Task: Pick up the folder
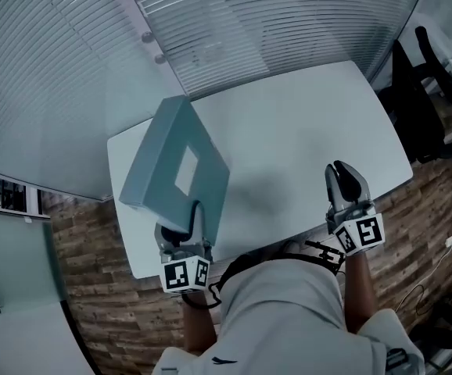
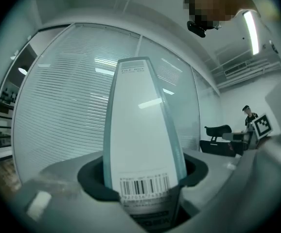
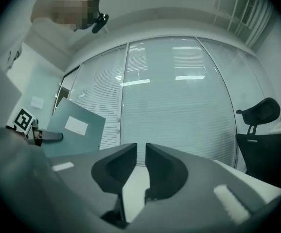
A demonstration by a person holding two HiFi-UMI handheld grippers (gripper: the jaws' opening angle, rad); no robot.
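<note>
Left tongs (image 1: 181,223) were clamped across the narrow spine of the folder (image 1: 175,170), a grey-blue box-type file. The left gripper view showed both jaws pressing its sides just behind the barcode label (image 2: 144,184). The folder was off the white surface (image 1: 304,123), held over its near left corner and tipped, with one broad face and its white label (image 1: 187,169) turned up toward the head camera. In the right gripper view it hung against the glass wall and blinds (image 3: 179,96), with no edge seen resting on anything. Right tongs (image 1: 346,180) sat over the near right edge of the surface, jaws drawn almost together with only a narrow slit left and nothing between them. Judged as handling, the folder looked stiff and boxy, holding its shape with no sag, so it should not fold or crush under the jaws. It was probably light if empty, but its contents could not be seen. The skin looked smooth and faintly glossy, so it might slide under a weak pinch. The grip lay at one end of the spine, leaving most of the body beyond the jaws, so it would likely want to swing or twist about that point. A hold nearer mid-spine, or the free tongs steadying the far edge, seemed the safer purchase.
</note>
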